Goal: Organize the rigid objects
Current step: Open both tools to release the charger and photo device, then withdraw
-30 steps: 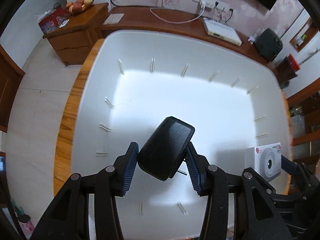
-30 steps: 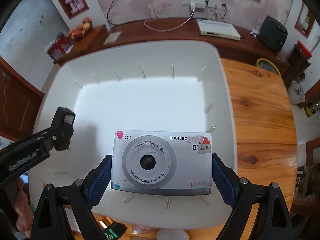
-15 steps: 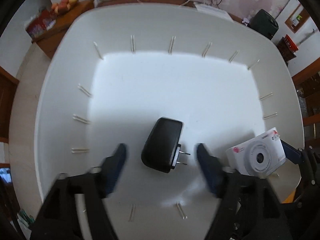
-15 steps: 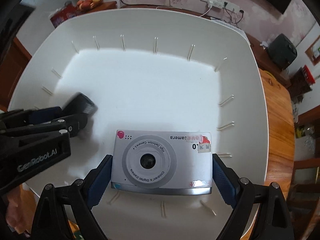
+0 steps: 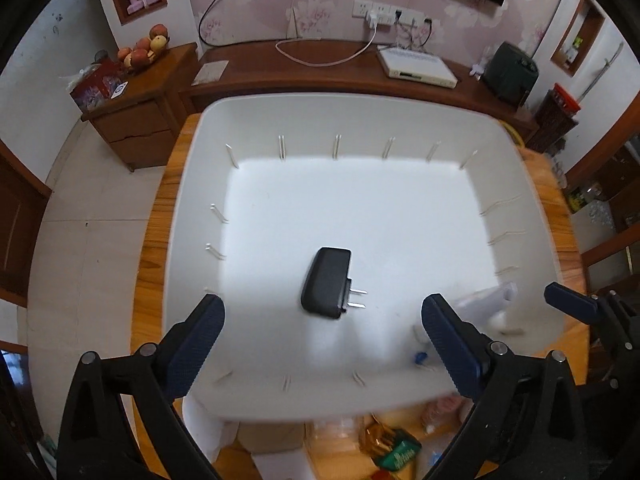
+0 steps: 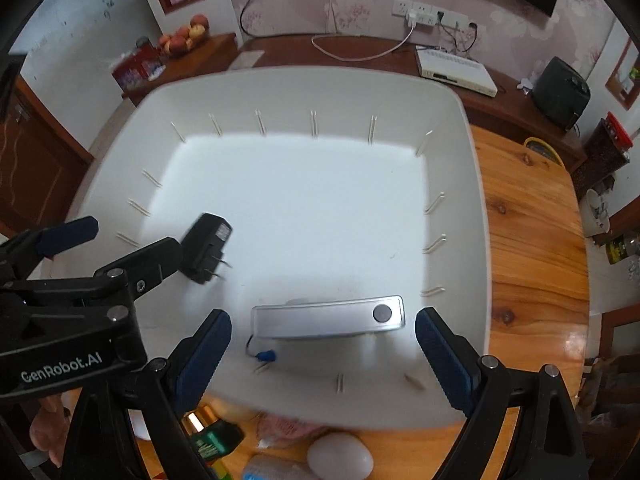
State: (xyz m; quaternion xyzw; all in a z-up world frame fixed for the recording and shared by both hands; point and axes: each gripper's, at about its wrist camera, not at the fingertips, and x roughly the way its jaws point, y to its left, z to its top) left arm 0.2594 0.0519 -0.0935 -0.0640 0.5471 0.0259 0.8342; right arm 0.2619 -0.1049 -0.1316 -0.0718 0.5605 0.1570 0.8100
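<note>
Release and withdrawal: both claws wide, nothing held.
The left gripper [image 5: 322, 338] is lifted straight off the plug adapter [image 5: 327, 282] ahead; the right gripper [image 6: 323, 346] likewise clears the silver camera [image 6: 328, 317] in the white bin [image 6: 478, 216].

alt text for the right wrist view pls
A silver toy camera lies in a white plastic bin, between the open right gripper fingers. A black plug adapter lies further left, beside the open left gripper.

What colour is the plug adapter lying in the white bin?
Black, with two bare metal prongs; the plug adapter shows best in the left wrist view.
</note>
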